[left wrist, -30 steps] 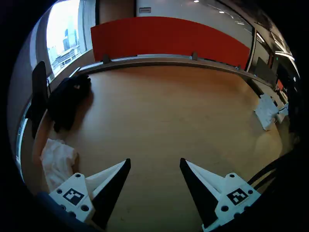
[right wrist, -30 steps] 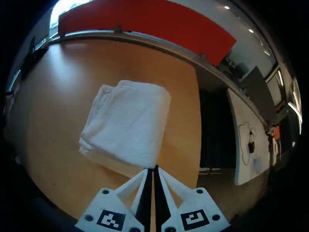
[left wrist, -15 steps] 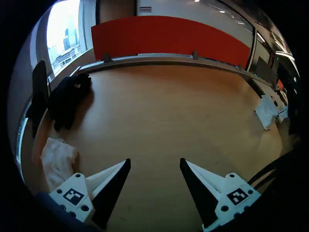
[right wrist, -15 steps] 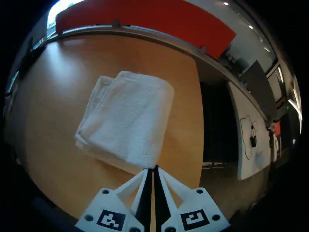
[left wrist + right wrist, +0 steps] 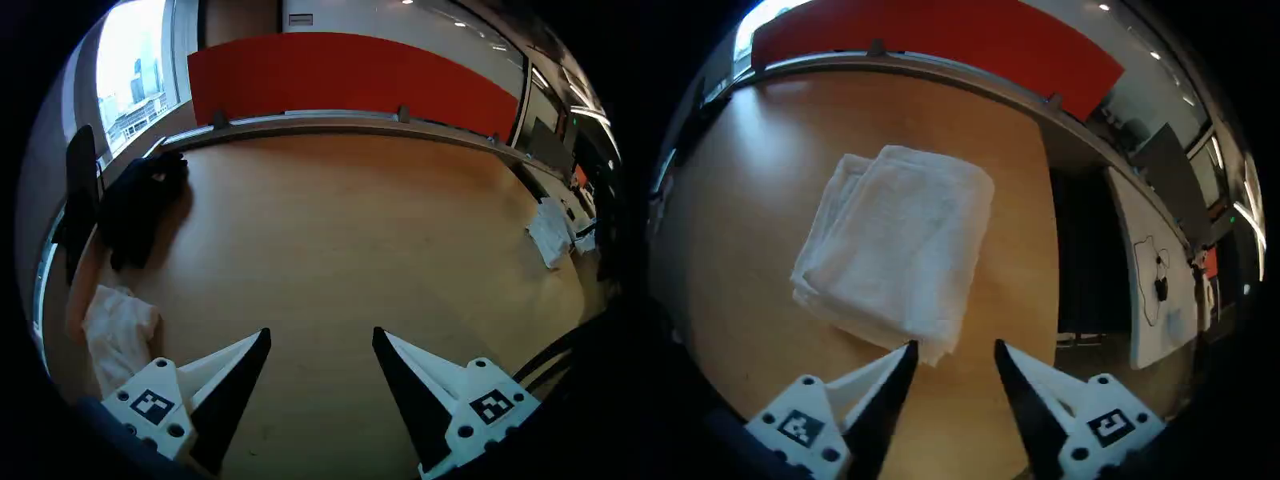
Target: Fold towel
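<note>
Right gripper is open, fingers spread, nothing pinched. Folded white towel lies flat on wooden table just ahead of it. The towel's near corner reaches in between the fingertips, closer to the finger on the view's left; contact cannot be told. Left gripper is also open, holds nothing, and points across bare tabletop. In left gripper view a dark bundle and white cloth lie at table's left side, red panel behind.
</note>
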{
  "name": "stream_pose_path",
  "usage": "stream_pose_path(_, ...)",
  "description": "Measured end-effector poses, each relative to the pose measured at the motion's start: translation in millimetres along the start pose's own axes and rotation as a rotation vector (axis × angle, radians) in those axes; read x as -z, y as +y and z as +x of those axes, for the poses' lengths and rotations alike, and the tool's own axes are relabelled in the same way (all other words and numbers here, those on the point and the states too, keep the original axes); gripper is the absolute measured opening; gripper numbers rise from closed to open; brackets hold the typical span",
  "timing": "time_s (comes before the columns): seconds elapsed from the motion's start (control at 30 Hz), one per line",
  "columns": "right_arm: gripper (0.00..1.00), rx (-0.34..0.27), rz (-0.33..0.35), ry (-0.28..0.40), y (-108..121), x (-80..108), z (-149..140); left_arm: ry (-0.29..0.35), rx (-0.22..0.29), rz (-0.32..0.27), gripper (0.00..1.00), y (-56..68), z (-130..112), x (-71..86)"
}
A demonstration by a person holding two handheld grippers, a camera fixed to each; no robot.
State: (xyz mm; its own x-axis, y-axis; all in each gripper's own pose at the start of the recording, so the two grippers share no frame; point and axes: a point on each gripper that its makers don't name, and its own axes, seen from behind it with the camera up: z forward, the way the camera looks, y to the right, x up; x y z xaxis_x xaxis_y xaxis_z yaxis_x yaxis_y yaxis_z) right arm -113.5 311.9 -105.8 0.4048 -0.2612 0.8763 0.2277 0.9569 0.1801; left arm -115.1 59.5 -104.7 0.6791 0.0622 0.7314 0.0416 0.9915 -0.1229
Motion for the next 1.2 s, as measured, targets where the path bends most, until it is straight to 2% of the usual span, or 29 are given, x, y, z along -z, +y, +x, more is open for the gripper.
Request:
stream_pose_path(0.07, 0.91, -0.001, 0.005, 0.007, -3, 0.4, 1, 0.0, 0.001, 0.0, 0.94, 0.2, 0, -0.5)
stream_pose_path(0.57, 0.91, 0.0, 0.036, 0.05, -23, 2.3, 19, 0.004, 0.003, -0.006, 0.94, 0.4, 1, -1.2)
stream_pose_path(0.7, 0.91, -0.016, 0.045, 0.072, -29, 4.8, 27, 0.006, 0.005, -0.005, 0.94, -0.5, 1, -1.3)
stream_pose_path(0.8, 0.91, -0.057, 0.058, 0.102, -35, 7.0, 36, 0.009, 0.007, -0.004, 0.94, -1.3, 2, -1.2)
stream_pose_path(1.1, 0.91, -0.252, 0.101, 0.206, -48, 14.0, 68, 0.026, 0.012, 0.0, 0.94, -2.4, 8, -0.9)
stream_pose_path(1.2, 0.91, -0.291, 0.104, 0.225, -51, 15.7, 74, 0.032, 0.013, 0.001, 0.94, -2.7, 10, -0.6)
